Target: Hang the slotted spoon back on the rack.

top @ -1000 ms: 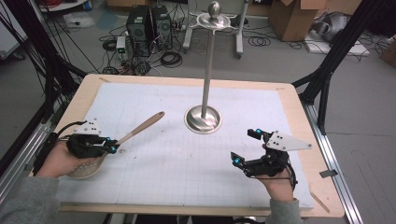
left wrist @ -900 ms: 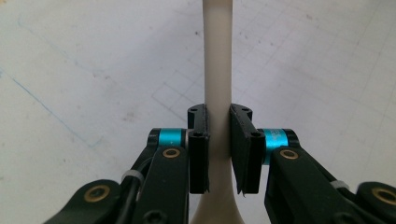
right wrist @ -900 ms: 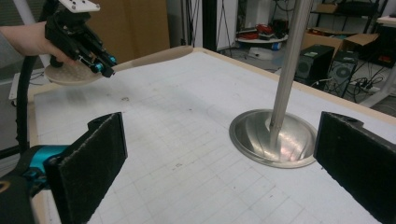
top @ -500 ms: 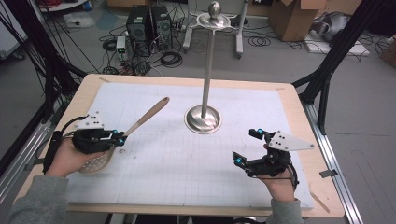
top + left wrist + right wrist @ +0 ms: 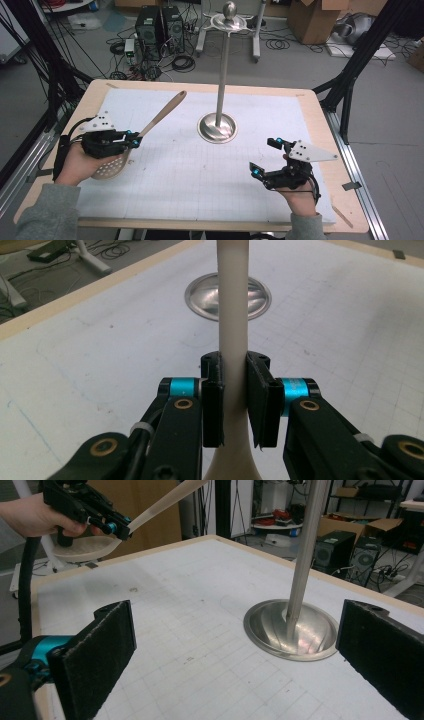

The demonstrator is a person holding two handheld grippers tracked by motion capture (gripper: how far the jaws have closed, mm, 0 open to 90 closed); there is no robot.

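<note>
Overhead plus two claw cams — shared stand [image 5: 218, 127]

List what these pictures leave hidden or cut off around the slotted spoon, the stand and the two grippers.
- Slotted spoon: in the high view the left gripper and hand cover part of its bowl; the left gripper view's edges cut off bowl and handle tip.
- Metal stand: the right gripper view's top edge cuts off its pole.
- Right gripper: in the right gripper view one pad runs off the edge.

Even, bright indoor light, soft faint shadows, mild glare on the metal stand base [image 5: 291, 628], near gripper parts blurred
</note>
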